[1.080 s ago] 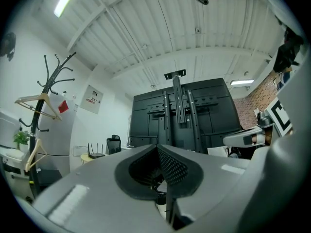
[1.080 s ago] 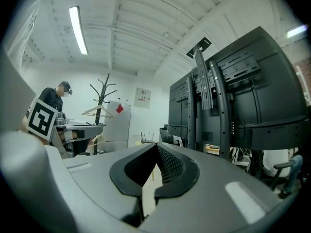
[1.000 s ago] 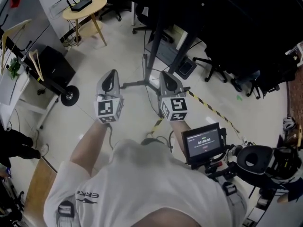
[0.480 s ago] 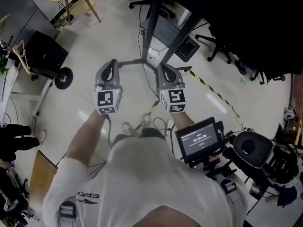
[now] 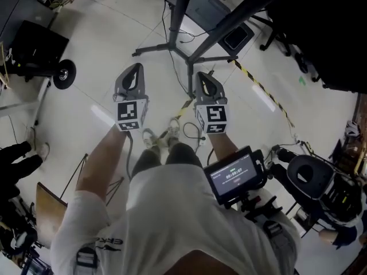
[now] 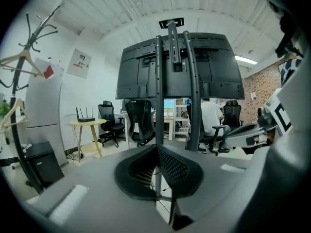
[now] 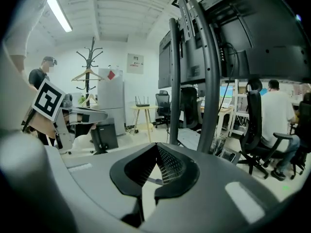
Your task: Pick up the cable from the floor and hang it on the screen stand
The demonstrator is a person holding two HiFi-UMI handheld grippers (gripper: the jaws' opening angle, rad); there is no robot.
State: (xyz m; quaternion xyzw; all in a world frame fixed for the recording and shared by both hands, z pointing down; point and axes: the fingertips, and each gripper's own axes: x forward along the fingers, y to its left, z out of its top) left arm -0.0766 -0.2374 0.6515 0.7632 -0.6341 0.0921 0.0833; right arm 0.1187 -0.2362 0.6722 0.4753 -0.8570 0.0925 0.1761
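The screen stand's dark base legs (image 5: 172, 46) spread on the pale floor just ahead of both grippers. A thin black cable (image 5: 193, 132) loops on the floor by the person's feet and trails toward the stand. My left gripper (image 5: 132, 73) and right gripper (image 5: 204, 80) are held side by side, pointing at the stand, both shut and empty. In the left gripper view the shut jaws (image 6: 156, 148) face the stand's two posts (image 6: 159, 81) under the black screen (image 6: 180, 64). In the right gripper view the shut jaws (image 7: 156, 148) have the posts (image 7: 209, 81) to their right.
Yellow-black tape (image 5: 258, 87) crosses the floor at right. A black wheeled box (image 5: 34, 42) stands at left. A round wooden table (image 6: 87, 125), a coat rack (image 6: 19, 81), office chairs and a seated person (image 6: 211, 118) lie beyond. A small monitor (image 5: 234, 173) hangs at the person's waist.
Both grippers have come down toward the floor, still side by side and shut. The stand's base and the cable by the feet now sit closer in the head view.
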